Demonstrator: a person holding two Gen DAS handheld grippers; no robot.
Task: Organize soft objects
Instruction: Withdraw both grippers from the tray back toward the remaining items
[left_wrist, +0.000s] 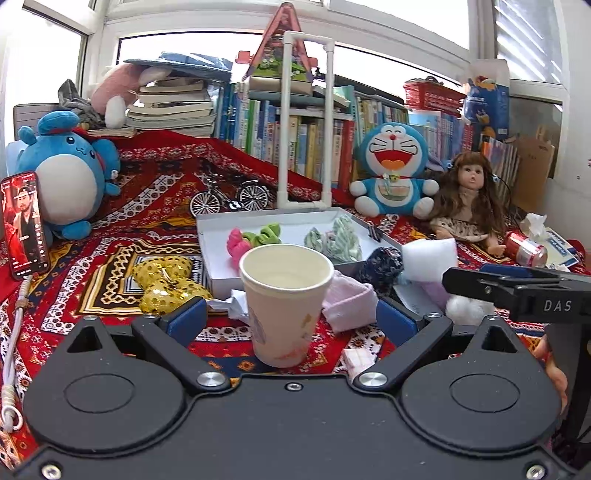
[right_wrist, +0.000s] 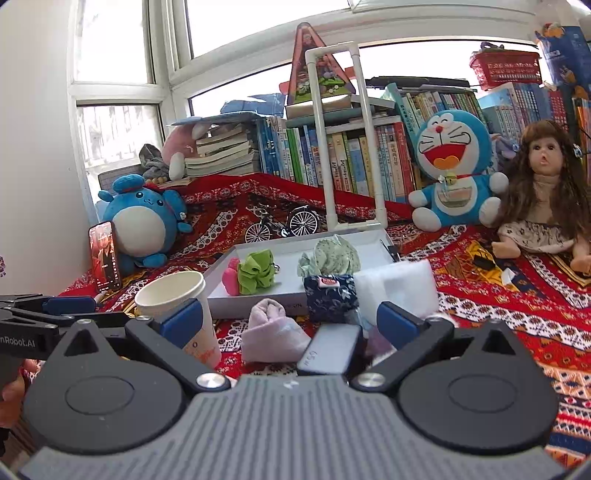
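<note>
A white shallow box (left_wrist: 218, 266) (right_wrist: 258, 295) lies on the red patterned cloth and holds a pink soft piece (left_wrist: 236, 247) (right_wrist: 231, 278), a green scrunchie (left_wrist: 267, 234) (right_wrist: 256, 271) and pale green cloth pieces (left_wrist: 338, 236) (right_wrist: 332, 254). In front of the box lie a pink folded sock (left_wrist: 349, 299) (right_wrist: 271, 330), a navy floral pouch (left_wrist: 382, 266) (right_wrist: 330, 297) and a white foam block (left_wrist: 428, 260) (right_wrist: 399, 284). My left gripper (left_wrist: 291, 317) is open, its fingers either side of a paper cup (left_wrist: 286, 299) (right_wrist: 177, 306). My right gripper (right_wrist: 291, 319) is open above the sock and a dark flat case (right_wrist: 330, 349).
A gold sequin bow (left_wrist: 166, 284), a phone (left_wrist: 24, 221) (right_wrist: 104, 254), a toy bicycle (left_wrist: 229, 199) (right_wrist: 282, 223), a blue plush (left_wrist: 64, 177) (right_wrist: 144, 218), a Doraemon plush (left_wrist: 393, 170) (right_wrist: 454, 173), a doll (left_wrist: 469, 195) (right_wrist: 543, 192) and a red can (left_wrist: 524, 249) surround the box. Books line the back.
</note>
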